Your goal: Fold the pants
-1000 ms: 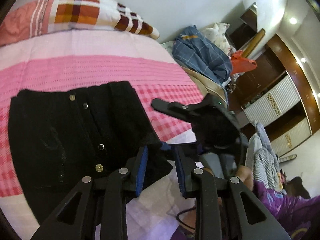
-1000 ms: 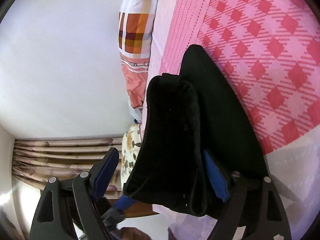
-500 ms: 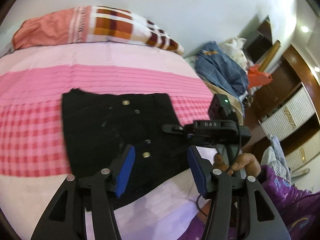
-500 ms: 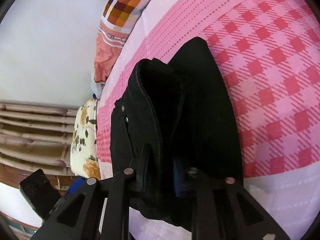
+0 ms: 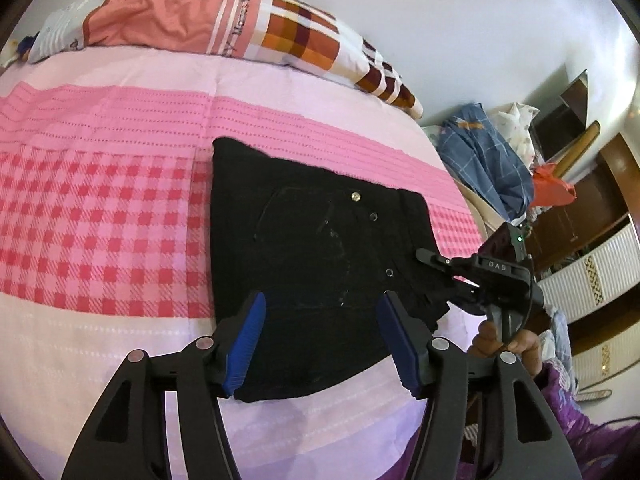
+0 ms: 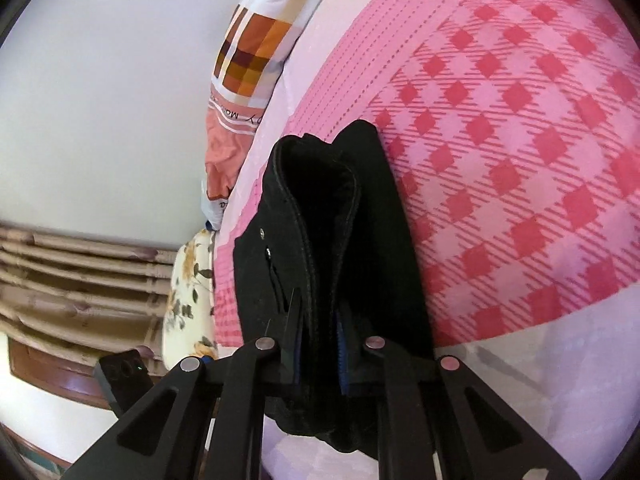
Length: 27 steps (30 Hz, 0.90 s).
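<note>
On the pink checked bed (image 5: 100,216) the black pants (image 5: 312,248) lie folded into a squarish stack, with the near edge close to the pale strip at the bed's side. The right tongs (image 6: 318,338) are narrow, clamped on a thick folded edge of the pants at the stack's right corner; their jaws have just been closing. The left tongs (image 5: 320,340) stand about half open above the near edge, gripping nothing; their jaws have just been opening.

The risk is that the pinched layers slip or splay when lifted, since several thicknesses sit between the pads, and a one-sided pull could drag the stack askew. Toward the pillow (image 5: 240,24) the bed lies bare, giving room to turn the fold over. Beyond the right edge a heap of clothes (image 5: 488,160) crowds close.
</note>
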### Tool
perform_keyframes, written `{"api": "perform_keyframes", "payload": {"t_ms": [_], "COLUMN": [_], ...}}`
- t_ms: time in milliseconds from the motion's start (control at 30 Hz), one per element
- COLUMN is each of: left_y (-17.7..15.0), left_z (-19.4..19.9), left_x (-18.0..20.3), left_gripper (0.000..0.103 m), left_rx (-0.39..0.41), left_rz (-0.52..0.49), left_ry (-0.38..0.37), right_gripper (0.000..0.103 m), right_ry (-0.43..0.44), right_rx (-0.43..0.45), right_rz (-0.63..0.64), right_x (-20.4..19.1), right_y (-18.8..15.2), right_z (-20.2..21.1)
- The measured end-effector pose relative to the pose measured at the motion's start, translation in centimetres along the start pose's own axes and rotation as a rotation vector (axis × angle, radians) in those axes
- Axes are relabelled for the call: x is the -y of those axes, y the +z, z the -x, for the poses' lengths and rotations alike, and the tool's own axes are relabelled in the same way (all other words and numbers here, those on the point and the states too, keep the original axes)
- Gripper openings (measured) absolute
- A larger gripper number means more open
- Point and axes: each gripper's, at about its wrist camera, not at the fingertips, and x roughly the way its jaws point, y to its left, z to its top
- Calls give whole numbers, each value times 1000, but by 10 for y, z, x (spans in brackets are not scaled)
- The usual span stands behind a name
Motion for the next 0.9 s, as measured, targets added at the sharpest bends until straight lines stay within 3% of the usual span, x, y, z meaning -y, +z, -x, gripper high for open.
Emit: {"api": "perform_keyframes", "payload": {"t_ms": [167,267,333,400,533,633,900], "left_y": [-5,-5,-5,-5,-5,-6,-10], "left_z": [-6,-5,-4,-3,-1,1,5], "left_x": [3,0,-4,-9,-22,-31,-38], "left_gripper": [60,61,63,64,65,65,66], "left_rx": [-36,-26,-23,-22,-14,-10,-7], "left_rz": [-21,-29,-16,5,45,92,106], "left_ry": [17,19,18,7,2,-18,-27], "right_gripper": [13,18,18,19,23,24,29], "right_ry": [-47,-99,-71,40,40,76,75], "right_rx": [11,109,162,124,21,-30,34], "right_rz": [28,28,13,11,-7,-109,-256], "right_x": [-5,-10,-15,-27,-40,-26,-4], "right_y": [-2,1,0,-13,-44,-62,-60], "right_z": [13,42,66,77,70,52,43]}}
